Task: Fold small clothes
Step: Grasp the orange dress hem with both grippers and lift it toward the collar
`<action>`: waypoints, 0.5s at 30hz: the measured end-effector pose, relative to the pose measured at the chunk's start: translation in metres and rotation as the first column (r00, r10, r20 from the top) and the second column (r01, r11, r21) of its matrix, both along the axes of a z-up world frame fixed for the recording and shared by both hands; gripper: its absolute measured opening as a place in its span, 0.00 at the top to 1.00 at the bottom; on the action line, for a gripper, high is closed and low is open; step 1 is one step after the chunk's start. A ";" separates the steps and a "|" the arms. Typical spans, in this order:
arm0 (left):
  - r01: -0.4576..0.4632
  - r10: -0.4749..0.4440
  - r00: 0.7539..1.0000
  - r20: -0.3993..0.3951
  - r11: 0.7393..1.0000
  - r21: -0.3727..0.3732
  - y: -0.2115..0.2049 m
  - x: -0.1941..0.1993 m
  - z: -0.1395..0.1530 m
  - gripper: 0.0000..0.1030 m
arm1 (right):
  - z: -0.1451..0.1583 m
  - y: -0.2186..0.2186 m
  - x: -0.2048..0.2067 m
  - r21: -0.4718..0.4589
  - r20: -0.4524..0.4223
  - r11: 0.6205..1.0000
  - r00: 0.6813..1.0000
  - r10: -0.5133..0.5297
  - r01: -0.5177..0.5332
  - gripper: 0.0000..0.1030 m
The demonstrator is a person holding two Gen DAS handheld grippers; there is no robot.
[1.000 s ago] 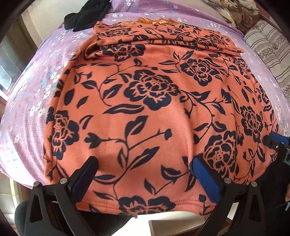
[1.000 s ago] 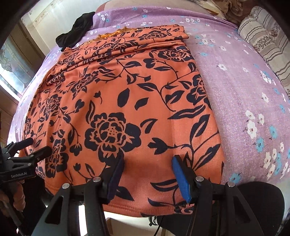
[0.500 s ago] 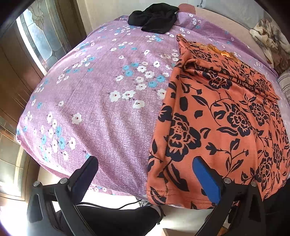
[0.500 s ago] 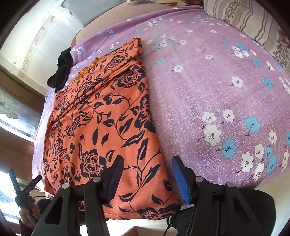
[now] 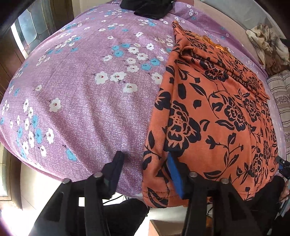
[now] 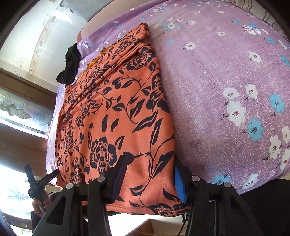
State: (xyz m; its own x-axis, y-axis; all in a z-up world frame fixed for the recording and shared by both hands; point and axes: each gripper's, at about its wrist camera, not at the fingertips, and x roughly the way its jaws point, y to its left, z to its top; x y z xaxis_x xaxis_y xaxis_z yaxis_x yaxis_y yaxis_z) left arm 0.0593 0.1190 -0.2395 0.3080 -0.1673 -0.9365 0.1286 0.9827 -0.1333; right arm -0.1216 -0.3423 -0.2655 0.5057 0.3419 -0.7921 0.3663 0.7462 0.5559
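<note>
Orange floral garment (image 5: pixel 213 116) corners sit between my spread jaws: left gripper (image 5: pixel 145 163) straddles the near left corner, right gripper (image 6: pixel 148 170) the near right, neither closed yet. Garment lies flat on the purple bedspread (image 5: pixel 81 94), far end already folded; near-hem fold remains, I judge.

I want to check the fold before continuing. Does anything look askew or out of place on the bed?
The orange floral garment lies mostly flat, but its far end is bunched into uneven pleats. A black cloth sits crumpled beyond it on the purple bedsheet. Nothing looks damaged.
</note>
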 end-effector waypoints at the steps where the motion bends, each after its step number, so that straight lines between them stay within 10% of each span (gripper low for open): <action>1: 0.004 -0.004 1.000 -0.017 1.000 -0.014 0.000 -0.002 -0.001 0.30 | 0.000 0.002 0.001 -0.001 -0.003 1.000 1.000 0.009 -0.009 0.51; 6: 0.032 -0.031 0.999 -0.018 0.999 0.023 -0.010 -0.008 -0.008 0.31 | 0.002 0.013 0.008 -0.069 -0.039 0.996 0.998 0.055 -0.057 0.50; 10: 0.045 -0.046 0.999 0.004 0.999 0.023 -0.015 -0.007 0.000 0.88 | 0.005 0.019 0.010 -0.170 -0.054 0.983 0.997 0.059 -0.067 0.89; 15: 0.038 -0.037 0.999 0.021 0.999 -0.031 -0.011 -0.007 0.013 0.94 | 0.023 0.012 0.004 -0.144 0.026 0.989 0.999 0.044 -0.040 0.93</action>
